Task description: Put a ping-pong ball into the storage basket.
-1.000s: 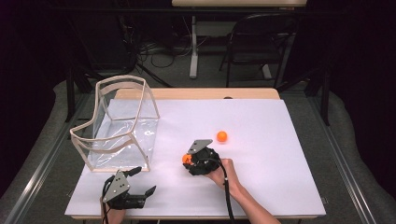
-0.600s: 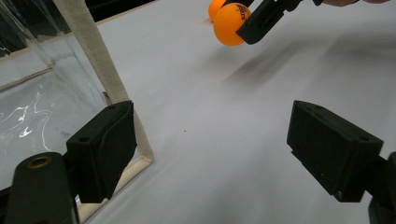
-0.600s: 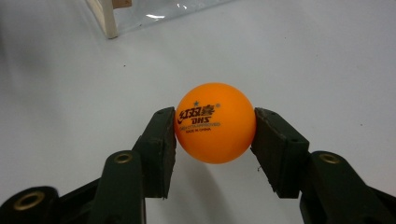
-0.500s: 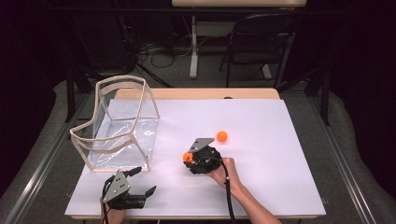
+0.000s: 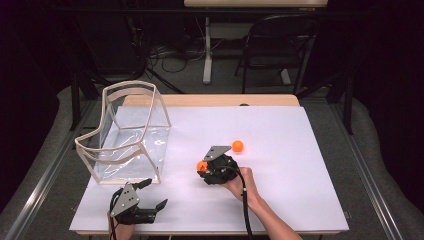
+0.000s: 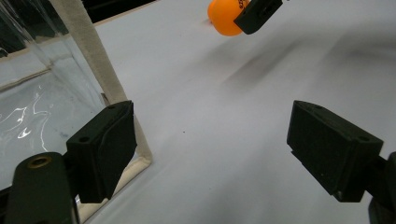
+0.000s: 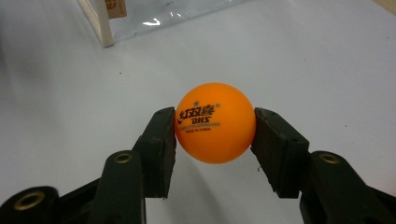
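Note:
My right gripper (image 7: 214, 128) is shut on an orange ping-pong ball (image 7: 215, 122) with red and black print, both pads pressing its sides just above the white table. From above, that gripper (image 5: 201, 168) sits mid-table with the ball (image 5: 201, 165) at its tip. A second orange ball (image 5: 237, 146) lies loose a little to the right and behind. My left gripper (image 5: 154, 194) rests near the front edge, jaws wide open with nothing between them. In the left gripper view (image 6: 212, 144) the held ball (image 6: 225, 18) appears far ahead.
A clear plastic box with a pale wooden frame (image 5: 129, 135) lies on its side at the table's left; its corner post (image 6: 93, 60) stands just left of my left gripper. The white table sheet (image 5: 300, 165) stretches to the right. A chair (image 5: 280, 45) stands beyond the table.

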The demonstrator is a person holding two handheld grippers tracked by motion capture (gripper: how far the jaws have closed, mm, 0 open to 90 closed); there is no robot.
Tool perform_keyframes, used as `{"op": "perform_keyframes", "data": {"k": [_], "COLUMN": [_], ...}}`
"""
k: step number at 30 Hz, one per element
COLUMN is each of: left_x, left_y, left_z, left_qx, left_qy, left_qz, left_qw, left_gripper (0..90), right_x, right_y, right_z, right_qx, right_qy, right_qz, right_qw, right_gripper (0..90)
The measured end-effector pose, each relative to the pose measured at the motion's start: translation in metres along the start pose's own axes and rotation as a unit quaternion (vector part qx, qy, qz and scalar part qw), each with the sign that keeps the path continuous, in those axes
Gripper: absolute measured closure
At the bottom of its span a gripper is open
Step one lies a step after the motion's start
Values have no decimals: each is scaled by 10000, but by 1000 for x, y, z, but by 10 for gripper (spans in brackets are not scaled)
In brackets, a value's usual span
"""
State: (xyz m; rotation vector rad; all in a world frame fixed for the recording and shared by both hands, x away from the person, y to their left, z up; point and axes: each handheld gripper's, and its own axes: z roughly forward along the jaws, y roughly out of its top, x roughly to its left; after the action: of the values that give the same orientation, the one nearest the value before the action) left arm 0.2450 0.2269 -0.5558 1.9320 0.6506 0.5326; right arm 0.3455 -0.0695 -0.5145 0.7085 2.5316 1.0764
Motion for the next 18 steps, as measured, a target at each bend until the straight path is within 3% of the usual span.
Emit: {"op": "perform_keyframes", "data": {"k": [18], "left_x": [0], "left_y": [0], "left_z": [1], "left_qx": [-25], "left_qy": [-20], "left_qz": [-5], "left_qw": [10000], "left_gripper": [157], "right_x": [-7], "right_y": [9], "right_z": [0], "right_qx": [-26], "right_qy": [-36], "right_qz": [43], "right_qw": [10000], "right_gripper": [503]}}
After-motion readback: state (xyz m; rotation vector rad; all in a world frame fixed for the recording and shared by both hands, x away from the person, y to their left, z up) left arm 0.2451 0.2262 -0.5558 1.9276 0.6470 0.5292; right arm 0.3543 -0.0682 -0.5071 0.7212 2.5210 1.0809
